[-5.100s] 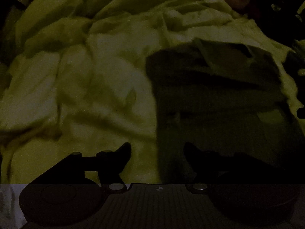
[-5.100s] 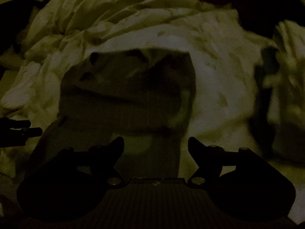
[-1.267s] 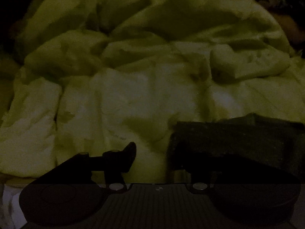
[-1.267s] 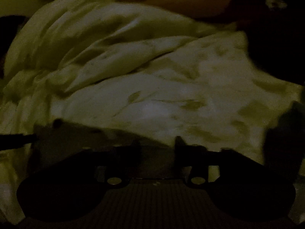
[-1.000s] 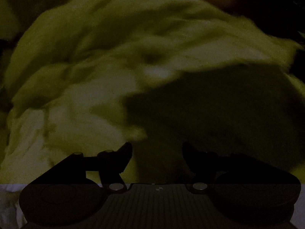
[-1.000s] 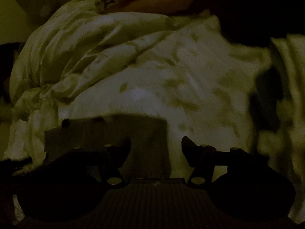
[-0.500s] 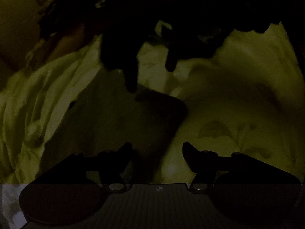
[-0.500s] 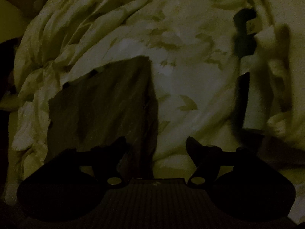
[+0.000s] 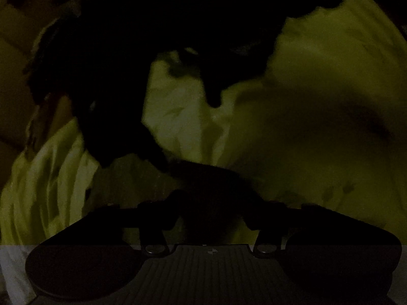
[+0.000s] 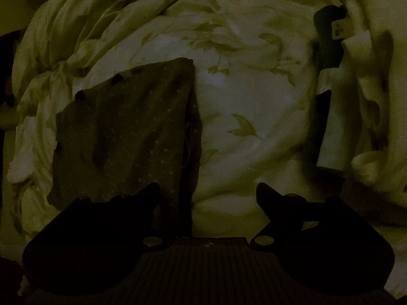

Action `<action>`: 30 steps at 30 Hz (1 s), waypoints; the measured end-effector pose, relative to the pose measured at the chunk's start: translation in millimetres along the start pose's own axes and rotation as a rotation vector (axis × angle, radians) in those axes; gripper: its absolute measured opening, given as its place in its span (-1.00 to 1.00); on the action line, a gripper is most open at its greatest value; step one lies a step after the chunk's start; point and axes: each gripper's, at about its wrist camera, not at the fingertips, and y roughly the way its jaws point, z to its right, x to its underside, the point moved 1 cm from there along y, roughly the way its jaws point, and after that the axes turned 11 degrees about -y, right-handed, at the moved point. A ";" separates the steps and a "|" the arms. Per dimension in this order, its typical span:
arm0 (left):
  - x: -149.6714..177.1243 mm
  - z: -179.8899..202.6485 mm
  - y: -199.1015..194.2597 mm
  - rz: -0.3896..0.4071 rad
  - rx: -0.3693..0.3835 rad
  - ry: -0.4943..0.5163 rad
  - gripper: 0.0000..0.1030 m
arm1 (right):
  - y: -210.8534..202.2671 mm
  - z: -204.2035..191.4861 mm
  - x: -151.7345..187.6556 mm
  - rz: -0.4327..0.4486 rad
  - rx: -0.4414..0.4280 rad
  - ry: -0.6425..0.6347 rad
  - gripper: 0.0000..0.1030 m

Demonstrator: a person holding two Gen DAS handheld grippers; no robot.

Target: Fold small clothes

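The scene is very dark. A small dark dotted garment [image 10: 124,132] lies folded flat on a pale leaf-patterned bedsheet [image 10: 249,96], left of centre in the right wrist view. My right gripper [image 10: 208,193] is open and empty, hovering over the garment's right edge. In the left wrist view the same dark garment [image 9: 211,190] shows only as a dim patch low at centre, and my left gripper [image 9: 212,200] stands open over its near corner, holding nothing. The other gripper and the hand holding it [image 9: 157,63] hang as a black silhouette above it.
The rumpled sheet bunches into thick folds at the left [image 10: 43,81] and far side. A pile of pale clothes with a dark item and a label [image 10: 338,30] lies at the right. Dark surroundings show beyond the bed.
Both grippers let go of the dark garment after folding it and pulled back. The left view swung round towards the right gripper and then closed in on the garment's corner.
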 end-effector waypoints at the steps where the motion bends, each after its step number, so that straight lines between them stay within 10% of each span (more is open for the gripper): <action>1: -1.1 2.6 1.2 -0.001 0.003 0.013 1.00 | -0.1 1.2 -0.4 -0.002 -0.001 -0.006 0.66; 15: -9.7 -13.9 4.5 -0.027 0.075 -0.138 0.48 | -1.1 3.7 -7.2 0.003 0.025 -0.085 0.66; 25: 14.9 -89.9 -7.0 -0.034 0.223 -0.888 0.39 | -9.7 12.9 -15.0 0.080 -0.064 -0.026 0.66; 30: 27.3 -106.3 -14.7 -0.030 0.250 -1.072 0.39 | -4.0 15.5 -32.9 0.112 -0.154 0.056 0.66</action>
